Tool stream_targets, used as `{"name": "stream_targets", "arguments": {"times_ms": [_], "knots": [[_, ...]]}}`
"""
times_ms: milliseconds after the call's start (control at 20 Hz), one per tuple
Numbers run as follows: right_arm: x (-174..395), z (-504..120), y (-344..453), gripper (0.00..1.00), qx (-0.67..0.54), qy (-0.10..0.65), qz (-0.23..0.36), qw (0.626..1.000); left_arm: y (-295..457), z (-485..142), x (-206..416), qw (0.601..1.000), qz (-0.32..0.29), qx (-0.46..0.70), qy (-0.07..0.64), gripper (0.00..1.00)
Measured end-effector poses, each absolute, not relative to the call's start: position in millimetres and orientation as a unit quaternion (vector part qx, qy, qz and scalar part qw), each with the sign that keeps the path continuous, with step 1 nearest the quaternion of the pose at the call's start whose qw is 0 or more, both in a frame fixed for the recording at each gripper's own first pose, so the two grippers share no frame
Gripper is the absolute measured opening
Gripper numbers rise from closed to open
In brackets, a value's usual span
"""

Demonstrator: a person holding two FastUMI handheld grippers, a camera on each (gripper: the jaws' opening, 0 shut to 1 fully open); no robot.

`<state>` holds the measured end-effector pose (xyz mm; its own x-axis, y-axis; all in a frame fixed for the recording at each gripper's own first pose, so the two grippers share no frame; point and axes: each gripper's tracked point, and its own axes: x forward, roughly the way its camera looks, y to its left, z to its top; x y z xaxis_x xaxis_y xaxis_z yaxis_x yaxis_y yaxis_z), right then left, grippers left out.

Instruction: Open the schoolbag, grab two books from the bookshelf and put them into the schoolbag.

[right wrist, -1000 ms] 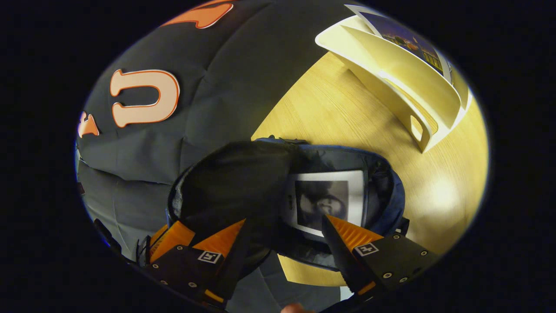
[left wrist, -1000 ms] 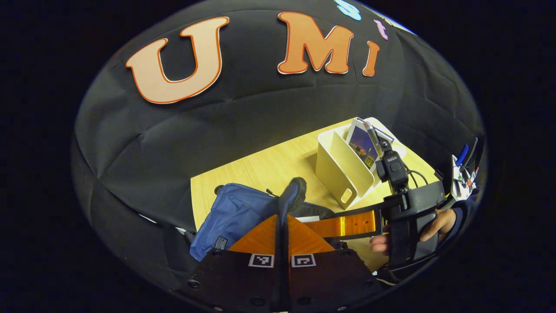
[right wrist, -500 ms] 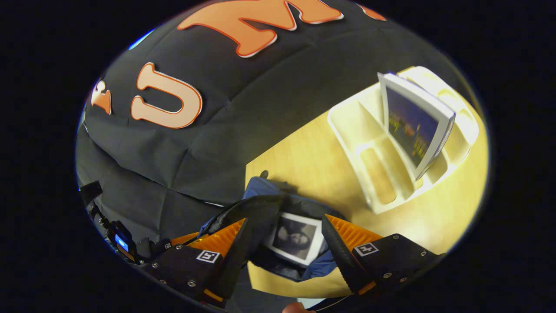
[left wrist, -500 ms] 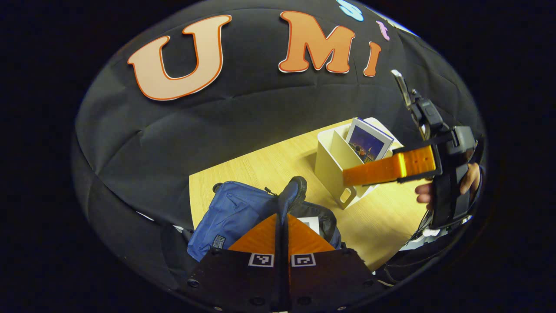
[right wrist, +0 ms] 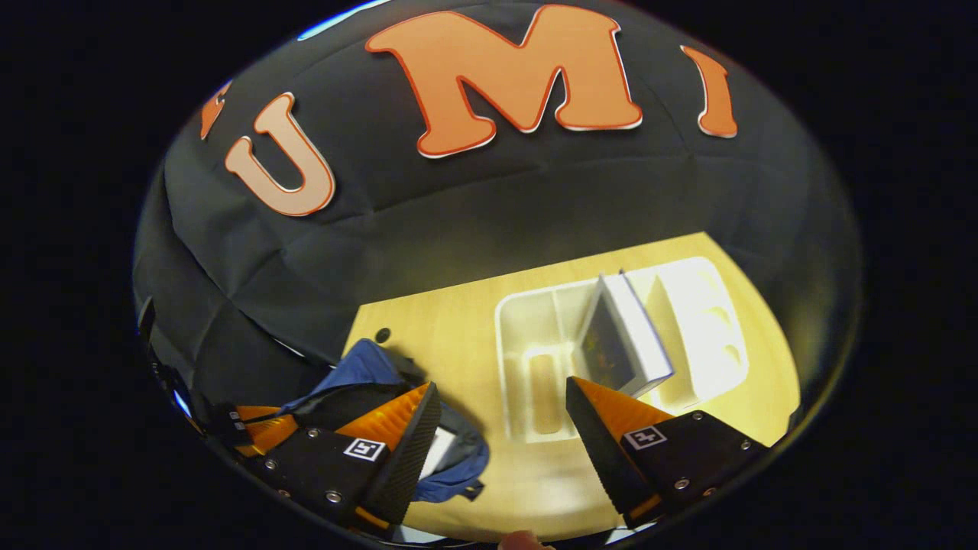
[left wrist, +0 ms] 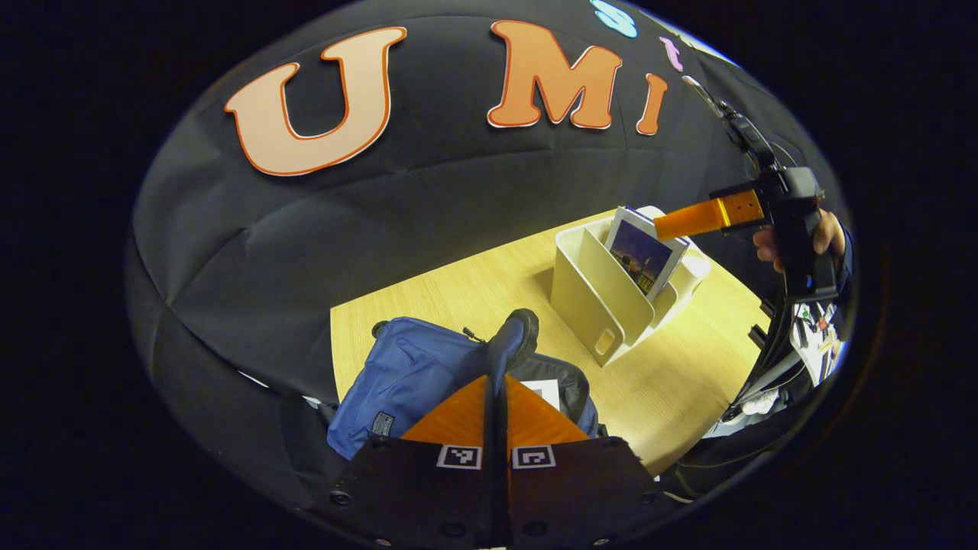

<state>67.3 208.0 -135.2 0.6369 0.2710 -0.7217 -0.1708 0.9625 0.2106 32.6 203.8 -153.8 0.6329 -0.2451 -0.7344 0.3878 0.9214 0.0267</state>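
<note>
Our left gripper (left wrist: 497,382) is clenched on the schoolbag (left wrist: 412,374) flap, apparently; our right gripper (right wrist: 500,401), jaws released, hangs above the book (right wrist: 623,340) in the bookshelf (right wrist: 527,321).

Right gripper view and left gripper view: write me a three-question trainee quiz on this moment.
1. True or false: the right gripper has its fingers apart and holds nothing.
2. What do the left gripper fingers pinch? A) book B) flap of the blue fabric schoolbag C) shelf wall
3. Fill in: the dark-covered book stands in the cream plastic ____.

Key: 1 true; 2 B; 3 bookshelf.
</note>
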Motion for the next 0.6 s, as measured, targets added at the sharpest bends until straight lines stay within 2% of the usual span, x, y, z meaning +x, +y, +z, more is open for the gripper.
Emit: {"name": "stream_targets", "arguments": {"times_ms": [250, 600], "knots": [[93, -129, 162, 0.97, -0.016, 0.43, 0.106, 0.897, 203, -157, 29, 0.899, -0.178, 0.083, 0.392, 0.0], [123, -175, 132, 0.97, -0.044, 0.507, 0.102, 0.855, 201, -162, 27, 0.897, -0.176, 0.078, 0.397, 0.0]]}}
